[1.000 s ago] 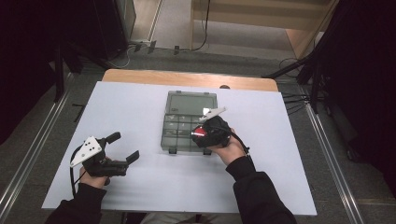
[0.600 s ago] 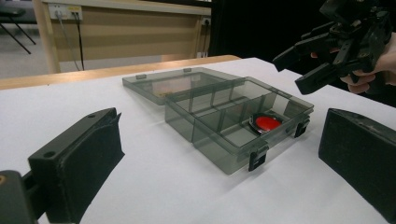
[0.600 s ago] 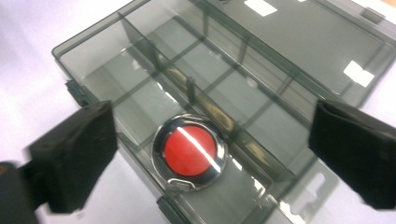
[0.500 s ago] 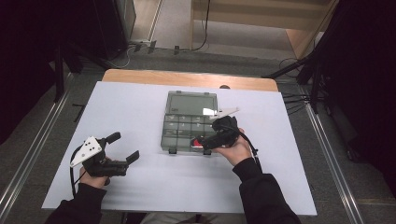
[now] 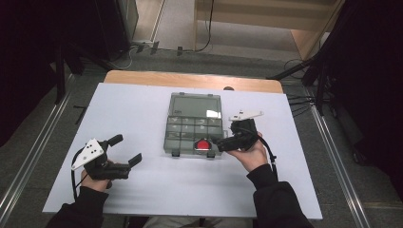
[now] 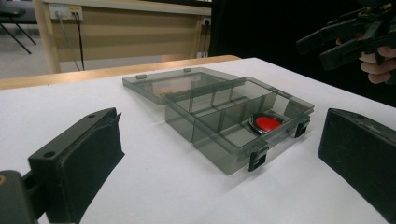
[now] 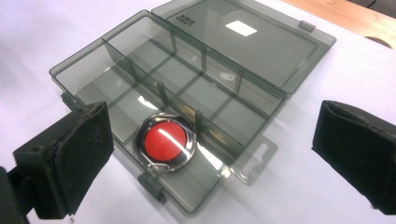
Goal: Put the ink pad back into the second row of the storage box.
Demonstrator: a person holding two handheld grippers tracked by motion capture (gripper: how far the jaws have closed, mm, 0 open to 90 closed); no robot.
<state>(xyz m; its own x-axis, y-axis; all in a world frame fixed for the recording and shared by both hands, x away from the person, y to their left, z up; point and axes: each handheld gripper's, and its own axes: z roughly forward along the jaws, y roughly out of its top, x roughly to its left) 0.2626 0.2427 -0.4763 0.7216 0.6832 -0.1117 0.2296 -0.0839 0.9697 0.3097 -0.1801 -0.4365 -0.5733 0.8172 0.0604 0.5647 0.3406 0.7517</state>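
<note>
Black two-jaw left gripper (image 5: 127, 150), right gripper (image 5: 219, 142): grey three-cornered top plates, dark foam-like pads (image 7: 86, 156), trailing black cables; person's dark long sleeves (image 5: 278, 202).

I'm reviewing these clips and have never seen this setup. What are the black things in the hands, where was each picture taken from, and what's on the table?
No robot here: a person holds a hand-operated pair of tongs in each hand. The high view looks down from above the person's side: left tongs at left, right tongs beside the box. Each of the other two pictures comes from a camera riding on one pair of tongs, looking out between its two black padded jaws. On the white table lies a smoky clear compartment box, its lid folded open. One near compartment holds a round red and silver disc. Both tongs stand open and hold nothing; the right jaws have just opened, and the disc lies free in the box.
</note>
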